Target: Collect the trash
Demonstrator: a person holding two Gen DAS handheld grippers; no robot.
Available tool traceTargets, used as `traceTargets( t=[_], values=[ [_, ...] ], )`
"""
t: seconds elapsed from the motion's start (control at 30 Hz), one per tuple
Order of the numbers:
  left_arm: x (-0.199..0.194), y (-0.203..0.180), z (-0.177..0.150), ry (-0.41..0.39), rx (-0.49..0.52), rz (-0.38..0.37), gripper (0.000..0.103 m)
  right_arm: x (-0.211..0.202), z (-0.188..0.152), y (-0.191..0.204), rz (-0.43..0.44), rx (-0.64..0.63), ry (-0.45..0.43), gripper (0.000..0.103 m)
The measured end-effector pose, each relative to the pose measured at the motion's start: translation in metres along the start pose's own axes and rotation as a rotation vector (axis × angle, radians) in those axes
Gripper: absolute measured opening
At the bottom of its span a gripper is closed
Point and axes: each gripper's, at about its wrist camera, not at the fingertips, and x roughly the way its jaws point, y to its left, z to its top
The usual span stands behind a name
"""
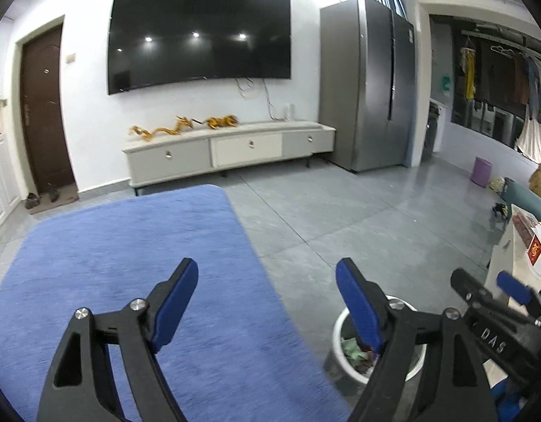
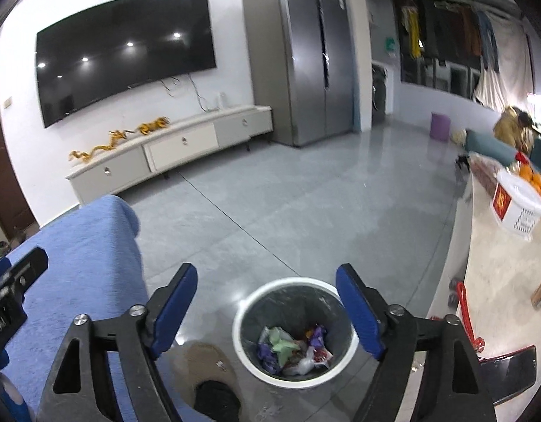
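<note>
Both claws were wide open with nothing between the blue pads when we looked. Our right gripper (image 2: 266,307) hung above the trash bin (image 2: 295,330), a white-rimmed bucket with a dark liner, sitting on the grey tile floor (image 2: 305,204) roughly between the two fingers in that view. The trash (image 2: 293,350) was already in the bottom of it: crumpled wrappers, some green, purple and red, plus a bit of clear plastic. Our left gripper (image 1: 266,304) pointed mostly over the blue rug (image 1: 129,263), with its right finger overlapping the bin's rim in its own view, and the right gripper poking in at that edge.

Just beside the bin on the left we had a tan slipper (image 2: 207,369), and the rug's edge next to that. On the right ran a pale countertop (image 2: 495,263) with a white basket (image 2: 516,207) on it. Further out: a low TV cabinet (image 2: 172,154), the big dark TV (image 2: 126,52) on the wall, and a grey fridge (image 2: 298,59).
</note>
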Motion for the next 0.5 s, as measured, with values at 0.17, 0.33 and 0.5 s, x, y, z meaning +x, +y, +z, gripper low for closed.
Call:
traceTargets(
  t=[0.17,0.33,0.5],
  values=[
    [-0.037,0.033,-0.005,-0.054,-0.034,0.043,0.096,-0.029,0.0,0.023,0.011,-0.059,-0.057,0.094],
    [-0.061,0.052,-0.007,-0.08,-0.063,0.078,0.099,-0.054,-0.001,0.036,0.012,-0.093,-0.108,0.099],
    [-0.083,0.055,-0.014,-0.116,-0.056,0.108,0.103,-0.067,-0.006,0.042,0.014,-0.107,-0.143,0.102]
  ],
)
